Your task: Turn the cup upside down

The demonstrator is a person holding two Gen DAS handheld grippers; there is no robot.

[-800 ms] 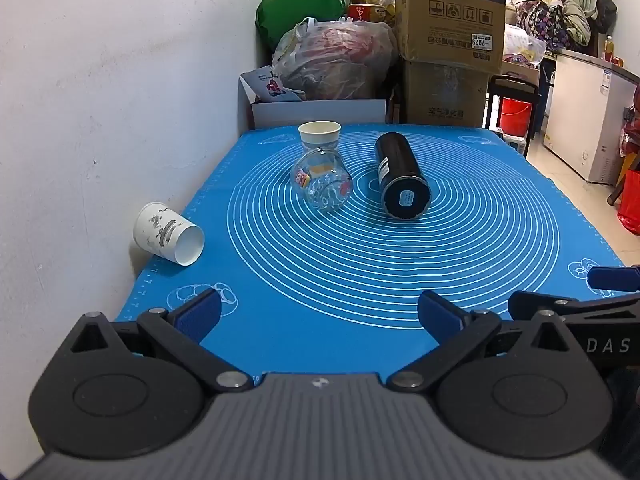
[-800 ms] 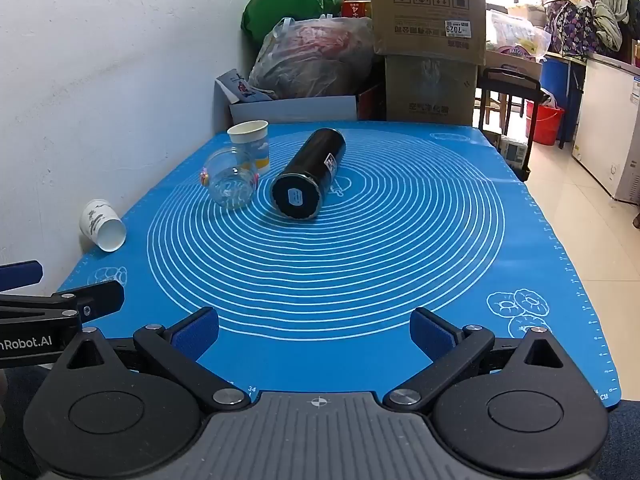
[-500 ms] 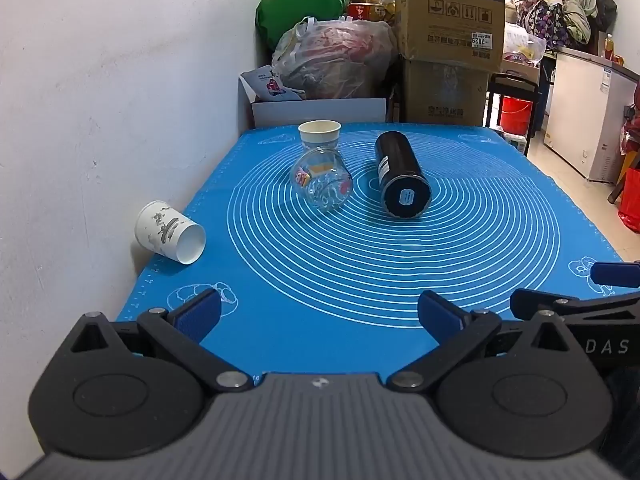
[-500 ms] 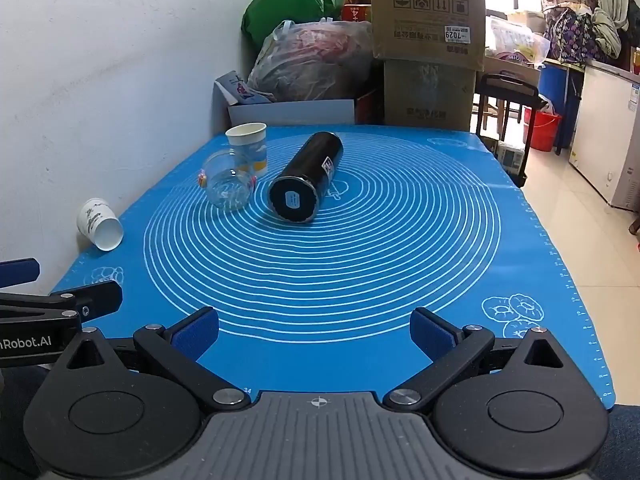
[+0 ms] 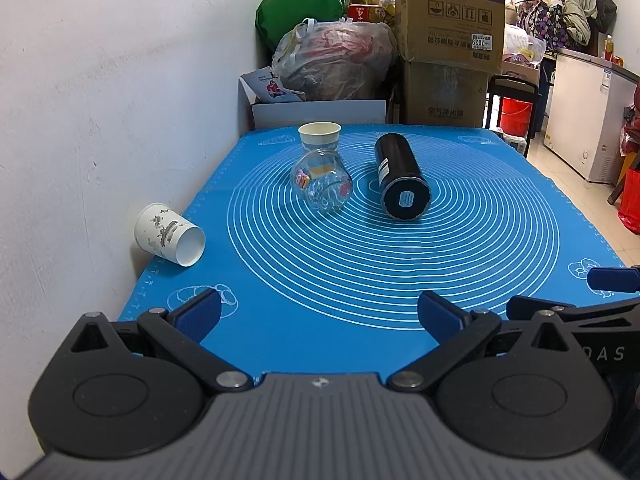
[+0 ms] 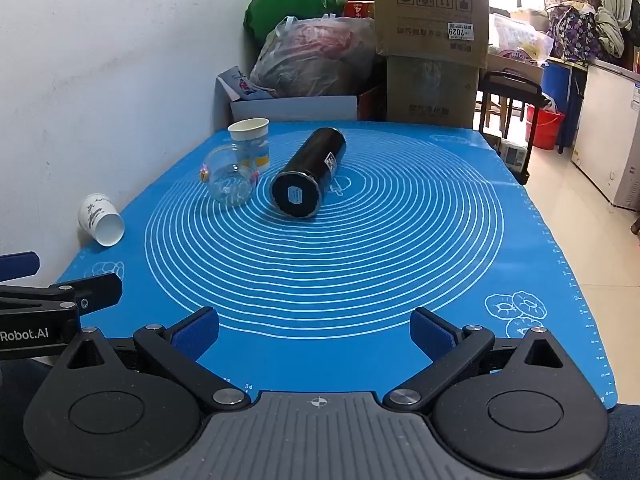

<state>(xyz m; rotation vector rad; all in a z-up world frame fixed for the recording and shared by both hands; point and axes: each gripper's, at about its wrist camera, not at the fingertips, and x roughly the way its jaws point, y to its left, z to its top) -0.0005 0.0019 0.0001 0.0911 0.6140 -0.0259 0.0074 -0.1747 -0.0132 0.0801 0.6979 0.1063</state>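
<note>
A white paper cup (image 5: 168,235) lies on its side at the left edge of the blue mat (image 5: 360,264), against the wall, mouth towards me; it also shows in the right wrist view (image 6: 100,220). A second paper cup (image 5: 319,136) stands upright at the back (image 6: 249,140). A clear glass cup (image 5: 321,186) lies on its side in front of it (image 6: 230,182). My left gripper (image 5: 320,314) is open and empty above the near edge. My right gripper (image 6: 314,334) is open and empty beside it.
A black cylindrical bottle (image 5: 400,178) lies on its side near the mat's middle (image 6: 306,178). A white wall (image 5: 100,100) runs along the left. Boxes (image 5: 448,40) and bags (image 5: 332,60) pile up behind the table. The floor drops off at the right (image 6: 580,200).
Both grippers have stayed open near the table's front edge; the right wrist view has shifted slightly. The objects on the mat have not moved.
</note>
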